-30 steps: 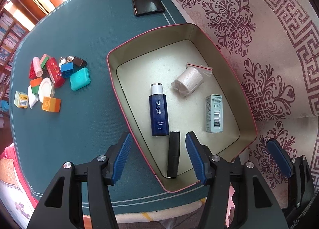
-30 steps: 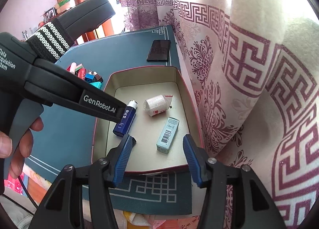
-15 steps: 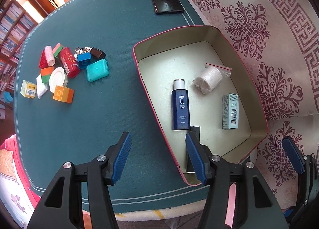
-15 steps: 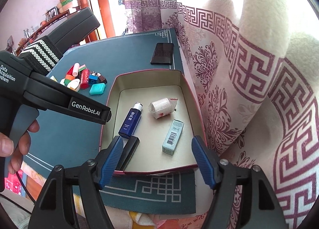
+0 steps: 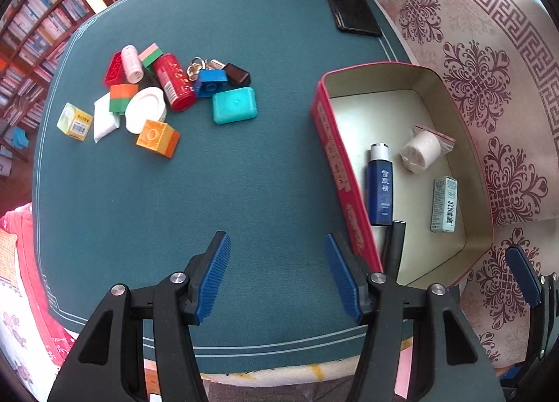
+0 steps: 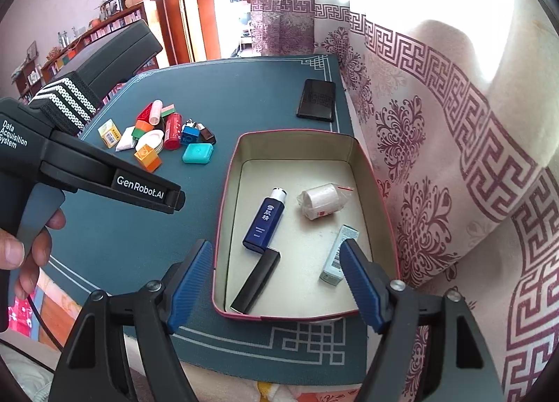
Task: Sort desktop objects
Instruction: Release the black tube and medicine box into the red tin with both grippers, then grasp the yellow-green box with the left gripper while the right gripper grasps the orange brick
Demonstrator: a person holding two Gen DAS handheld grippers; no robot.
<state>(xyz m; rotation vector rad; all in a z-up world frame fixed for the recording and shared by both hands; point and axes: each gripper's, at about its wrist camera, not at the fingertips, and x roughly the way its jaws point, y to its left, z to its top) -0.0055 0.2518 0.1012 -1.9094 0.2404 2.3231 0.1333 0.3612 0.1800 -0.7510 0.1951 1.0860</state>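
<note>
over bare mat now: left gripper (image 5: 277, 274), formerly over box (image 5: 349, 199).

each gripper has a black plastic frame with triangle-shaped holes in its two arms and round silver screws at the joints. the left gripper (image 5: 277, 276) and the right gripper (image 6: 276, 283) both carry blue ribbed pads on the fingers (image 5: 213, 276). seen from the right wrist view, the left tool has a dark grey handle, a black and white striped band, and white printed words "genrobot.ai" and "data acquisition system". a hand (image 6: 26, 248) is on its handle.
</note>
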